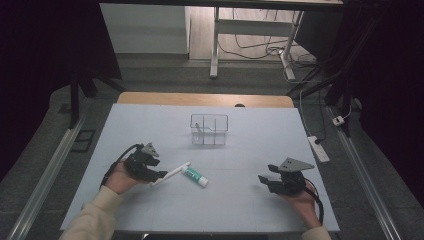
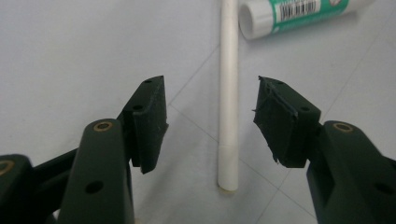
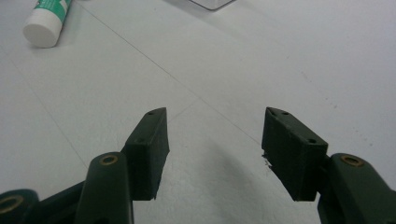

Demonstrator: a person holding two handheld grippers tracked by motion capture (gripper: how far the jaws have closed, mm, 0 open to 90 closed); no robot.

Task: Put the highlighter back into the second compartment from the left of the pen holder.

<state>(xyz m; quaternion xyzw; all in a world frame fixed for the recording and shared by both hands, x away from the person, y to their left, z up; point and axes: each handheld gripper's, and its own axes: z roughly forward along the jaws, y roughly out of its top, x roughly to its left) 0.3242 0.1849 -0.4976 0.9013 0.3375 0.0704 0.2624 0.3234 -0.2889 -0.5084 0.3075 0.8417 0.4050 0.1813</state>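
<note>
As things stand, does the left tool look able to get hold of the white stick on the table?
Probably yes. The left tool is open, with the white stick lying flat between its jaws and untouched. The glue stick lies near the stick's far end, clear of the jaws, so nothing seems to block a grip.

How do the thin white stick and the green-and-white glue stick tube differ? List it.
The thin white stick is slender, long and plain white; the green-and-white glue stick tube is thicker, shorter and carries a green label with a barcode. The white stick lies between the open jaws of the left tool, untouched by its pads; the glue stick lies beyond them, past the stick's far end. Both lie flat on the pale table.
</note>
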